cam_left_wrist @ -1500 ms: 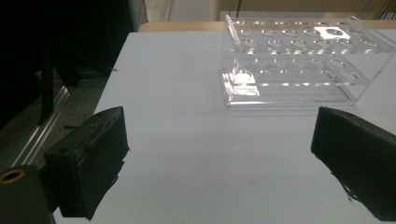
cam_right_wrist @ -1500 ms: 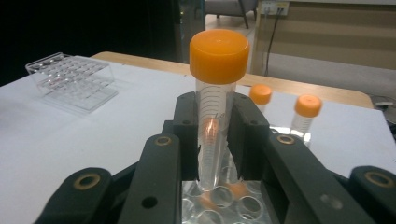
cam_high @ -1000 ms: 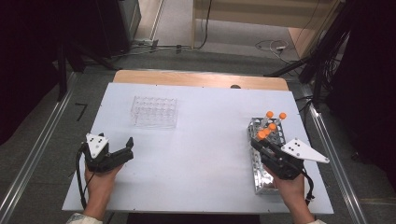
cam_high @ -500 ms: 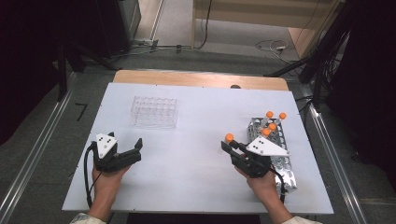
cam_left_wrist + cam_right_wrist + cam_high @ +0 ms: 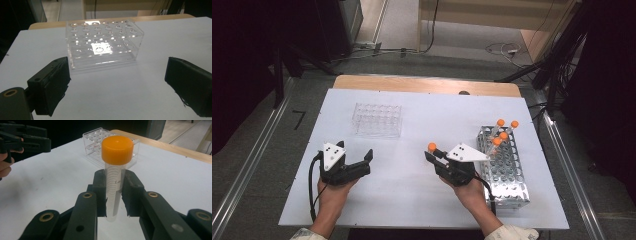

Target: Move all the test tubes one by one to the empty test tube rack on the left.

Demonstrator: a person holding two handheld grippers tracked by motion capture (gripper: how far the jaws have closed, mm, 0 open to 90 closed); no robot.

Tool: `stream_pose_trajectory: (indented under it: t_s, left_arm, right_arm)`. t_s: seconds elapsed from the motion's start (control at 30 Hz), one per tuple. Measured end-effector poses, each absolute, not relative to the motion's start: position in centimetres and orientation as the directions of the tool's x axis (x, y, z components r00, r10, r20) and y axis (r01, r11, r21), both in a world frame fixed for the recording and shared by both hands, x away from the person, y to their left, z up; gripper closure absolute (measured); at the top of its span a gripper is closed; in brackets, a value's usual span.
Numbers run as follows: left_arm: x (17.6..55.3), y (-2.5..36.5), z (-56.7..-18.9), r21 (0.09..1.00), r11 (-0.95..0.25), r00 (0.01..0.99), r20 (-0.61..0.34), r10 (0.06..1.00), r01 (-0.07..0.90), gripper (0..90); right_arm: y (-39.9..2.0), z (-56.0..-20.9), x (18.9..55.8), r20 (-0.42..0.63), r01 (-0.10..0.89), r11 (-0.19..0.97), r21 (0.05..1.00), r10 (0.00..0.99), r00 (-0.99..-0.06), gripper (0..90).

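My right gripper (image 5: 435,154) is shut on a clear tube with an orange cap (image 5: 432,147), held upright over the middle of the white table. In the right gripper view the tube (image 5: 114,185) stands between the jaws of my right gripper (image 5: 115,195), its cap (image 5: 117,149) above them. My left gripper (image 5: 358,155) hovers open near the front left, holding nothing. In the left gripper view its pads (image 5: 53,85) stand wide apart, facing the empty clear plastic rack (image 5: 103,42). That rack (image 5: 377,120) sits at the back left.
A metal tube rack (image 5: 507,172) lies at the right, with several orange-capped tubes (image 5: 502,134) standing at its far end. The table (image 5: 437,112) ends at a wooden strip (image 5: 412,84) at the back. The left gripper (image 5: 25,137) shows far off in the right gripper view.
My right gripper has carried the orange-capped tube left, from the metal rack to the table's middle. The left gripper has shifted right, toward the centre.
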State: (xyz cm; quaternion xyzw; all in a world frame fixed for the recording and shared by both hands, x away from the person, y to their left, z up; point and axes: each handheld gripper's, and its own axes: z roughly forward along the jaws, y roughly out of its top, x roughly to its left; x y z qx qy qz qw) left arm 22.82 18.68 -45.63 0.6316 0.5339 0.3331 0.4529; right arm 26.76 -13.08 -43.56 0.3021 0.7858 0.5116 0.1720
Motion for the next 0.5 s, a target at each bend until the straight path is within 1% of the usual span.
stream_pose_trajectory:
  t_s: [0.07,0.13,0.3,0.37,0.43,0.5]
  left_arm:
    - [22.7,18.4,-45.5,0.929,-0.037,0.203,-0.042,0.978,0.367,6.4]
    - [22.7,18.1,-45.3,0.932,-0.043,0.217,-0.038,0.976,0.36,7.9]
    - [22.9,17.5,-45.1,0.933,-0.059,0.249,-0.033,0.968,0.355,7.9]
    - [22.9,17.4,-45.0,0.933,-0.065,0.258,-0.031,0.966,0.353,8.9]
    - [23.0,17.4,-44.9,0.935,-0.064,0.271,-0.035,0.962,0.348,11.7]
    - [23.0,17.4,-44.7,0.937,-0.05,0.282,-0.053,0.958,0.345,13.7]
  right_arm:
    - [-12.8,-43.6,26.9,0.035,0.294,0.297,0.909,0.646,-0.762,72.3]
    - [-12.3,-43.7,27.1,0.039,0.297,0.3,0.907,0.643,-0.765,72.3]
    - [-11.1,-44.1,27.7,0.039,0.301,0.311,0.901,0.633,-0.773,72.3]
    - [-10.6,-44.3,27.9,0.041,0.302,0.314,0.9,0.629,-0.776,72.3]
    - [-10.1,-44.3,28.1,0.043,0.301,0.318,0.899,0.62,-0.783,72.3]
    - [-9.4,-44.6,28.4,0.051,0.307,0.32,0.896,0.613,-0.788,72.3]
